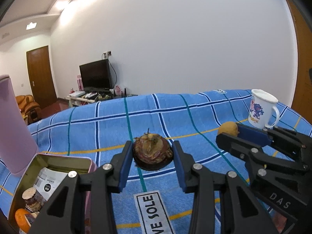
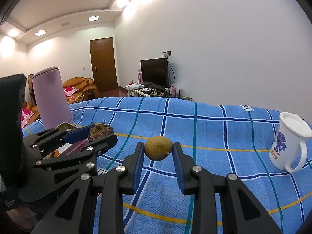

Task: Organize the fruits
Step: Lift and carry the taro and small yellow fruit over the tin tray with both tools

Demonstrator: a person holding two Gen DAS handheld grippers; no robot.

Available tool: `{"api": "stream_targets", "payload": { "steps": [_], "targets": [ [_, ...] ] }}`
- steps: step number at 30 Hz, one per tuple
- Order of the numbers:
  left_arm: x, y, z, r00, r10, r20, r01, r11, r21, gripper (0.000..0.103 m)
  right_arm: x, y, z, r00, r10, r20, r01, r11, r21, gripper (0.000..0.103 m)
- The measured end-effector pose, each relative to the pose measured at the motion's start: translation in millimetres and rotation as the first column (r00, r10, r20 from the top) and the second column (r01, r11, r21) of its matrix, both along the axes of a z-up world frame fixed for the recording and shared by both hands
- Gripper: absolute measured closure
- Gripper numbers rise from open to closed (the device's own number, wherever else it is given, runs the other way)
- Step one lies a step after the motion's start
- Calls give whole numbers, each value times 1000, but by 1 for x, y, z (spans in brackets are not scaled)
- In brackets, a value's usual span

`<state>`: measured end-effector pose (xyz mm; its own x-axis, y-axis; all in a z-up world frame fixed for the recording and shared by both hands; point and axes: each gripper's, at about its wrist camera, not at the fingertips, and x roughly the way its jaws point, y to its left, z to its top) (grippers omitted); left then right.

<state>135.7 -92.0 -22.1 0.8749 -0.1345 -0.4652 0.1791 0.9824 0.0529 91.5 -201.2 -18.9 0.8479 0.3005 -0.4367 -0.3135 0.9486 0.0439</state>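
In the left wrist view my left gripper (image 1: 153, 152) is shut on a dark brown, wrinkled round fruit (image 1: 153, 152), held just above the blue checked cloth (image 1: 109, 124). An open metal tin (image 1: 58, 160) at lower left holds a mandarin (image 1: 22, 219) and a small jar (image 1: 32, 198). In the right wrist view my right gripper (image 2: 158, 151) is shut on a yellow-brown lemon-like fruit (image 2: 158, 151) above the cloth. My left gripper (image 2: 101, 134) with the brown fruit (image 2: 100, 131) shows at left; my right gripper (image 1: 229, 132) with the lemon (image 1: 228, 127) shows at right.
A pink cylindrical container (image 2: 51, 97) stands behind the tin (image 2: 65, 125); it also shows at far left (image 1: 13, 122). A white printed mug (image 2: 288, 142) stands at the right, also seen from the left wrist (image 1: 262, 108). A white label (image 1: 154, 212) lies on the cloth.
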Motion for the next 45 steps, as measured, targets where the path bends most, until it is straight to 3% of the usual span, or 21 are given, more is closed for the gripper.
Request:
{"api": "stream_targets", "payload": {
  "steps": [13, 45],
  "targets": [
    [-17, -2, 4, 999, -20, 43, 20, 1000, 1, 61, -13, 3, 3, 1000, 1, 28, -1, 1000, -11, 71],
    [-46, 15, -1, 999, -10, -45, 9, 1000, -26, 61, -33, 14, 2, 999, 21, 25, -20, 999, -36, 71]
  ]
}}
